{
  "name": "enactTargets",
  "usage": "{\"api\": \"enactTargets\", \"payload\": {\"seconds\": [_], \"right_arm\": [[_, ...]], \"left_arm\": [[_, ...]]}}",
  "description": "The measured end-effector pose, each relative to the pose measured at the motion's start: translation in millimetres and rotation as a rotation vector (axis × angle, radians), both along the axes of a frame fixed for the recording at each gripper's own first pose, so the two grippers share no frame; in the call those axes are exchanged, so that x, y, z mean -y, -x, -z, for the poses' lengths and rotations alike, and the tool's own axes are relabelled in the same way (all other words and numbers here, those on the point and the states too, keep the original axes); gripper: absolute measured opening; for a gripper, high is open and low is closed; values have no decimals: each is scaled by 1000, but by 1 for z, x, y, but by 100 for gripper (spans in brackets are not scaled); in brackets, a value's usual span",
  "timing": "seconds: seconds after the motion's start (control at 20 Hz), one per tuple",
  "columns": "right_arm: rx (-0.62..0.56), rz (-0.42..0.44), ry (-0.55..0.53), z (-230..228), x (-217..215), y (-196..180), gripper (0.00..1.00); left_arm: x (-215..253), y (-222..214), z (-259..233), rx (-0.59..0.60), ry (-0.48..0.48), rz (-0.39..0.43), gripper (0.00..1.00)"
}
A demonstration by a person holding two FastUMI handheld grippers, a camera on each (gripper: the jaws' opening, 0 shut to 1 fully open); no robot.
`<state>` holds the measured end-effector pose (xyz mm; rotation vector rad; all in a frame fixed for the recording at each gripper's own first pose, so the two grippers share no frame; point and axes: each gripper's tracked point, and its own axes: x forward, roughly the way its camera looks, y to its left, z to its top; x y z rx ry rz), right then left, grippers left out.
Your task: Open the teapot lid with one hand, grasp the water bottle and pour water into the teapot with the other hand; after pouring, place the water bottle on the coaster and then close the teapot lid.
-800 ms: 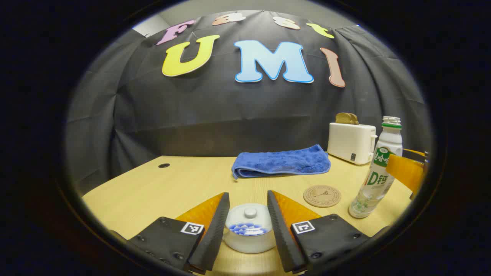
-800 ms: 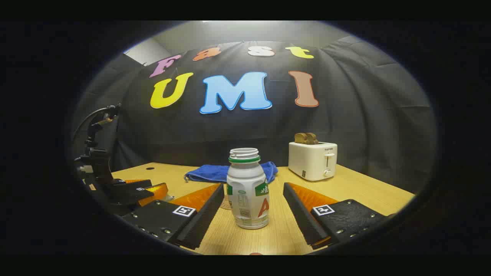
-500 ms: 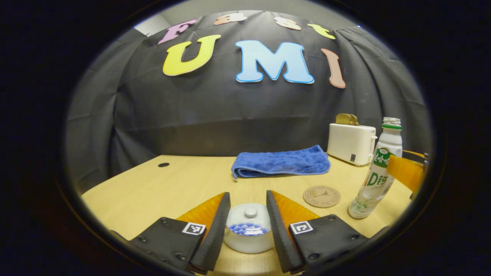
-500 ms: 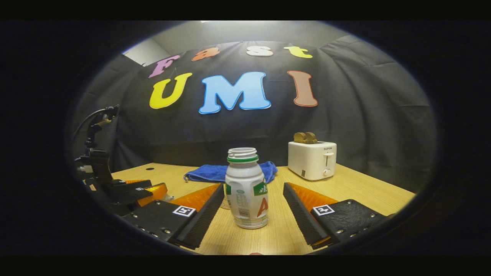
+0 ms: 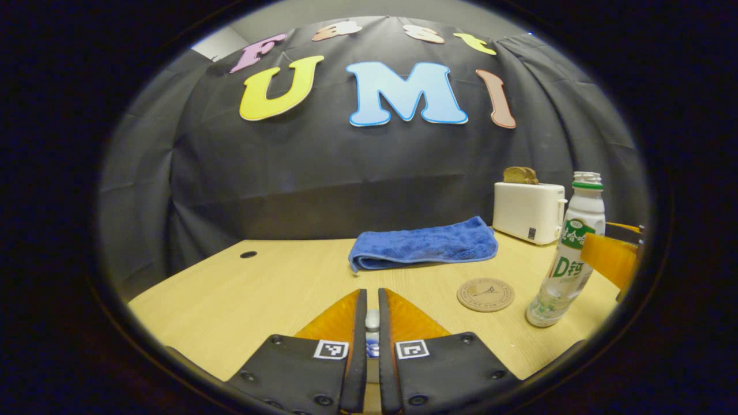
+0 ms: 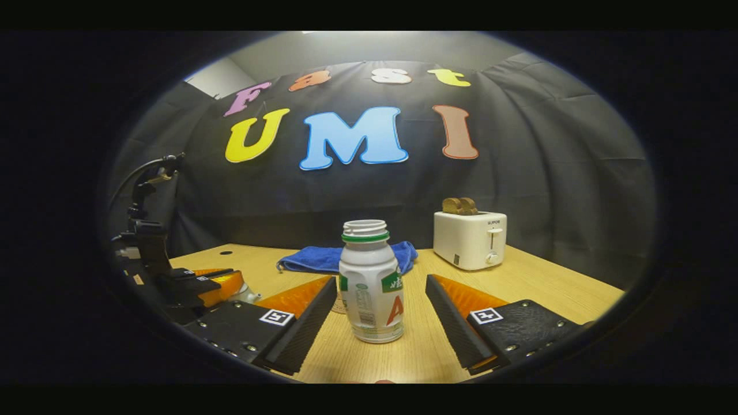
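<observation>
My left gripper has its fingers nearly together on the small round knob of the white ceramic teapot lid, low at the near edge of the light wooden table, though the teapot sits mostly hidden behind the fingers, so I judge the lid gripped but not yet lifted. To its right, the round brown cork coaster lies bare. My right gripper stands wide with the uncapped white plastic water bottle upright between its fingers, untouched; pouring, placing and closing all remain, and the bottle's label print is too small to read.
</observation>
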<state>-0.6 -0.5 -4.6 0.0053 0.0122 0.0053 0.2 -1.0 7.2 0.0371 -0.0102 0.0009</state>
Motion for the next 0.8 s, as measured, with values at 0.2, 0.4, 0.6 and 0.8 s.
{"api": "enactTargets", "payload": {"seconds": [0.2,0.4,0.6,0.8], "right_arm": [[-9,-2,-3,3,0,-1,95],[-30,-10,-4,10,-1,-4,95],[-48,-13,12,16,-3,-8,95],[-83,-26,12,27,-7,-12,95]], "left_arm": [[-3,3,-8,26,60,29,13],[-13,15,-28,87,126,41,16],[-35,19,-32,110,184,21,17],[-58,20,-29,105,233,-20,16]]}}
